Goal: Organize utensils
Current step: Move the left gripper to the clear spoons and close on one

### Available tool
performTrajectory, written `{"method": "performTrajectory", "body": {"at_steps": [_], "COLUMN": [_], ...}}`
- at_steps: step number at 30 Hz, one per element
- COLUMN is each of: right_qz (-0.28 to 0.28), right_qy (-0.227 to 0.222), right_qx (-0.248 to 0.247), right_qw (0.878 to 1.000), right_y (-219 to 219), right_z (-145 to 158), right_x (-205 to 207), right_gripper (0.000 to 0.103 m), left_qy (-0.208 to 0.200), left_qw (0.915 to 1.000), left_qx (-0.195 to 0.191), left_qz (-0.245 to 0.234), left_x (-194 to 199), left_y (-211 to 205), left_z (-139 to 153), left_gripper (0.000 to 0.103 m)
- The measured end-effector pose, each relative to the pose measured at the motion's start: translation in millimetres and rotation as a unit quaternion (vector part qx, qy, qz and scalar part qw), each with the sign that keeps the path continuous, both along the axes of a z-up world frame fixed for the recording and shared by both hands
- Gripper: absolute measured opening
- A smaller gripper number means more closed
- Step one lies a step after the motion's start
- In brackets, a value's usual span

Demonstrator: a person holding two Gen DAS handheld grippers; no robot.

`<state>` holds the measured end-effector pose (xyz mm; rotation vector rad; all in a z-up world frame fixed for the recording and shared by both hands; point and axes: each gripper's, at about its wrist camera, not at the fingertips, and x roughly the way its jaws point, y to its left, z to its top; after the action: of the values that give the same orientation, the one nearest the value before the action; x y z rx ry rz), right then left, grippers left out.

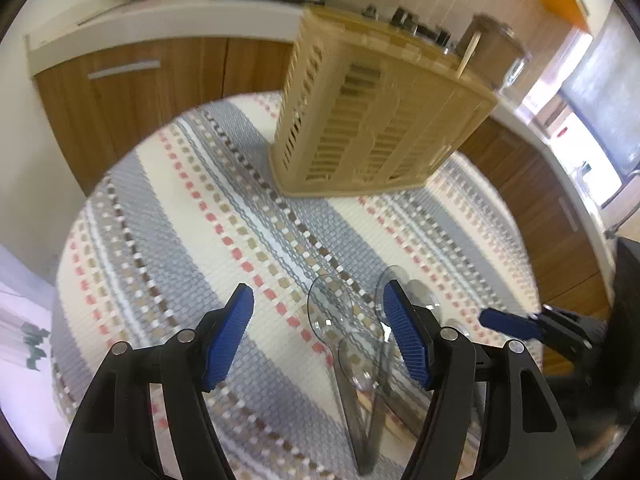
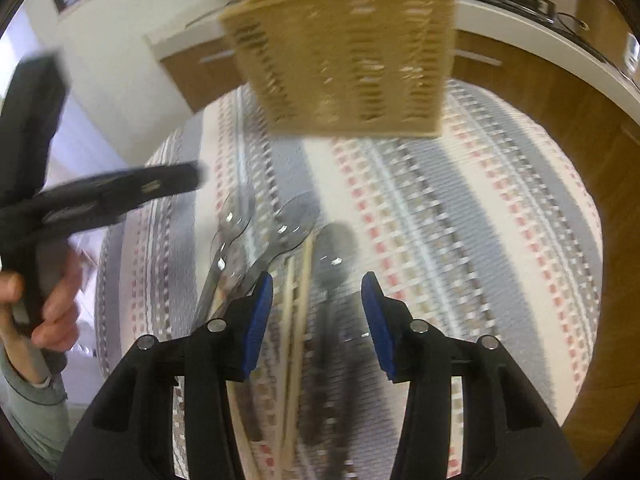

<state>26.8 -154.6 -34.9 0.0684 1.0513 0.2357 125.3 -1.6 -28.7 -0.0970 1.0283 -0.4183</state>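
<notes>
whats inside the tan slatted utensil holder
One thin wooden stick pokes up from the far corner of the tan slatted plastic utensil holder on the striped woven tablecloth. The slats and blur hide the rest of its inside.

Both wrist cams look steeply down, close over the round table w/ striped woven cloth (image 1: 168, 216). Shared: slatted beige plastic utensil basket (image 1: 372, 120) at far side, clear plastic spoons (image 2: 240, 236) near.

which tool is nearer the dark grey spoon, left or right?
Right. The right tool hangs open straddling the dark grey spoon, no pad touching. The left tool is off to the side, open above the clear spoons.
</notes>
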Motion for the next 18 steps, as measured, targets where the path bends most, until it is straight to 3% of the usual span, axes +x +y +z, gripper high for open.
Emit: {"method": "performTrajectory", "body": {"at_steps": [4,9,14,18], "right_qz": [-0.036,-0.045,-0.041,-0.050], "right_qy": [0.019,0.039,0.027,0.033], "right_qx": [-0.005,0.024,0.010,0.008], "right_qw": [0.999,0.998,0.999,0.998], "right_y": [-19.7,-38.4,-39.7,-45.7], "right_z": [-13.7,-22.4,-11.5,-12.7], "right_x": [-2.5,-8.5,-7.2,-8.0], "right_gripper": [0.043,0.043,0.043,0.043], "left_qy": [0.003,0.007,0.035,0.033], "left_qw": [0.9993,0.9968,0.9957,0.9949], "left_qx": [0.036,0.079,0.084,0.091], "left_qz": [0.001,0.010,0.019,0.029], "left_x": [8.3,15.6,19.1,19.0], "left_y": [-17.8,-33.2,-35.6,-40.2], "left_z": [-11.9,-21.0,-29.5,-33.6], "left_gripper": [0.065,0.065,0.063,0.062]}}
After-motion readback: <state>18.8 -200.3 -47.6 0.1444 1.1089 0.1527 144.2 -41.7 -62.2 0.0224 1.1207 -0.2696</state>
